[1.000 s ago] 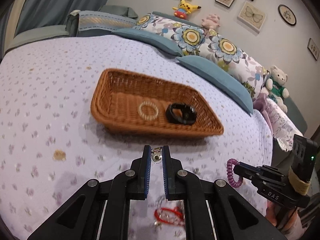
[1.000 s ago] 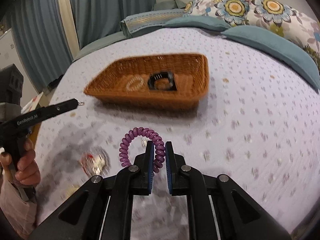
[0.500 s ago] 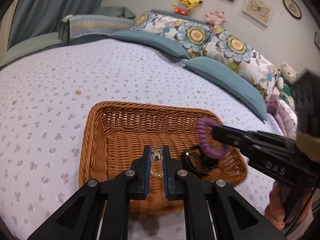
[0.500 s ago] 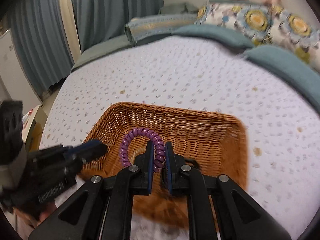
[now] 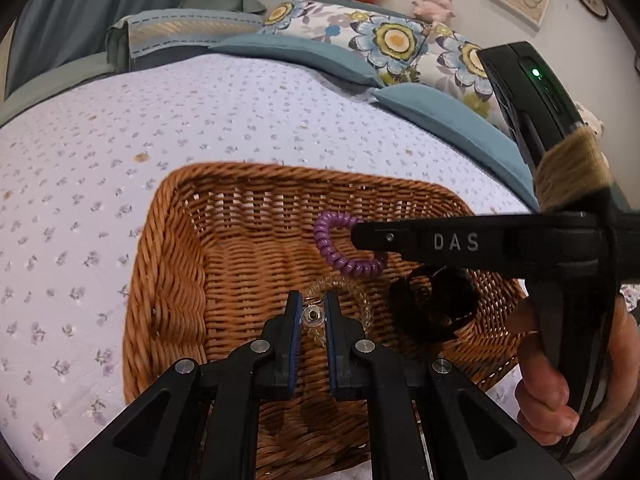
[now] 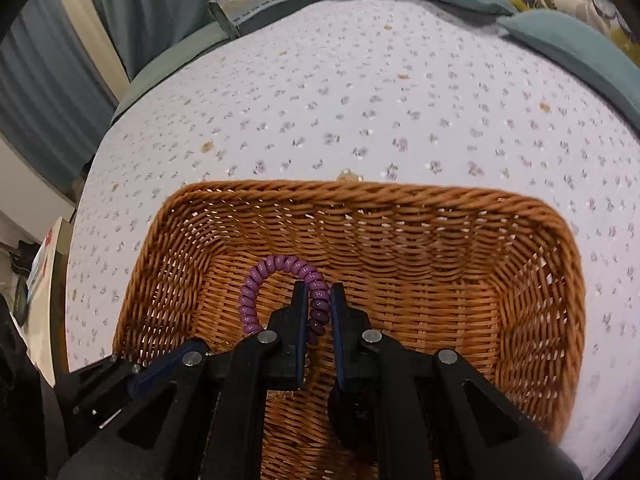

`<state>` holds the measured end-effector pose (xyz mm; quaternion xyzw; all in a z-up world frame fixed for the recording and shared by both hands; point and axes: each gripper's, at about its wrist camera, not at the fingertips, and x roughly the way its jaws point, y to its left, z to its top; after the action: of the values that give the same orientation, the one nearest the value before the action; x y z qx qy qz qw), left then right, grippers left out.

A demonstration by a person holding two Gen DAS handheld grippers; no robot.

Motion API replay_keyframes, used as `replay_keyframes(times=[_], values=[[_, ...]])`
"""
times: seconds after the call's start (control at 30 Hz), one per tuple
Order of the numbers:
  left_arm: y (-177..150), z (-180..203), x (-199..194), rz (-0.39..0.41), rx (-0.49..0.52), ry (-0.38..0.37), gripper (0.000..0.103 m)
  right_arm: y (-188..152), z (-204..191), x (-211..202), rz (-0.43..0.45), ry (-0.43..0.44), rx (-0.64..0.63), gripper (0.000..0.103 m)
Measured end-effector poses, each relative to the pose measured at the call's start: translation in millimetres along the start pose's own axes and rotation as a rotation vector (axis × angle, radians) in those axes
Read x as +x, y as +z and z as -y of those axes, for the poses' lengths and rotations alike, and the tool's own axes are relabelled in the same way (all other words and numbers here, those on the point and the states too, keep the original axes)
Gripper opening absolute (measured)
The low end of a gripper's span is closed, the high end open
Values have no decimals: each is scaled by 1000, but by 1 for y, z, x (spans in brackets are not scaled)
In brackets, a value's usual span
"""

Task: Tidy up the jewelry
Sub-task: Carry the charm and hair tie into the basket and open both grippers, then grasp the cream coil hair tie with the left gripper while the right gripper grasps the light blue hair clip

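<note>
Left wrist view: both tongs, off the bed a second ago, now hang over the basket (image 5: 160, 280). Left tongs (image 5: 311, 316) grip a small earring (image 5: 311, 315); right tongs (image 6: 320, 300) grip the purple coil bracelet (image 6: 256, 296). Release should follow.

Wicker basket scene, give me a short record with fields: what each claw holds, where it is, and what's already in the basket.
left claw: shut on small metal earring, over the basket floor
right claw: shut on purple coil bracelet, inside the basket
wicker basket: on the floral bedspread
already in basket: clear beaded bracelet, black watch
bracelet vs watch: side by side, contact unclear
released yet: neither held piece
</note>
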<state>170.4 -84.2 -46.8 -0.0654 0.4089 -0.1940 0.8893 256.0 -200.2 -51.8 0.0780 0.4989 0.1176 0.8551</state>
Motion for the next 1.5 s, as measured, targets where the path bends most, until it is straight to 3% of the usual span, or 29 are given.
replay_keyframes(times=[0.1,0.2,0.27,0.53,0.7,0.83,1.2,1.33,1.5], values=[[0,-3,0,-4,-21,-14,14,-3,1,1,-3,-1,13,14],[2,-8,-8,15,-57,-58,39,-7,7,-7,11,32,22,15],[3,-10,-19,54,-64,-57,43,-10,11,-18,40,31,14,15],[3,5,-62,119,-53,-87,44,-41,16,-84,147,70,-6,15],[-13,23,-99,148,-12,-97,44,-94,18,-133,211,77,-42,24],[-40,34,-128,142,-11,-75,44,-137,23,-158,230,88,-59,25],[-121,26,-155,71,-117,-45,44,-248,28,-165,182,109,-11,25],[-143,22,-154,28,-161,-57,44,-272,19,-154,131,83,-6,25],[-177,24,-156,-37,-164,-79,44,-288,13,-150,135,44,-1,25]])
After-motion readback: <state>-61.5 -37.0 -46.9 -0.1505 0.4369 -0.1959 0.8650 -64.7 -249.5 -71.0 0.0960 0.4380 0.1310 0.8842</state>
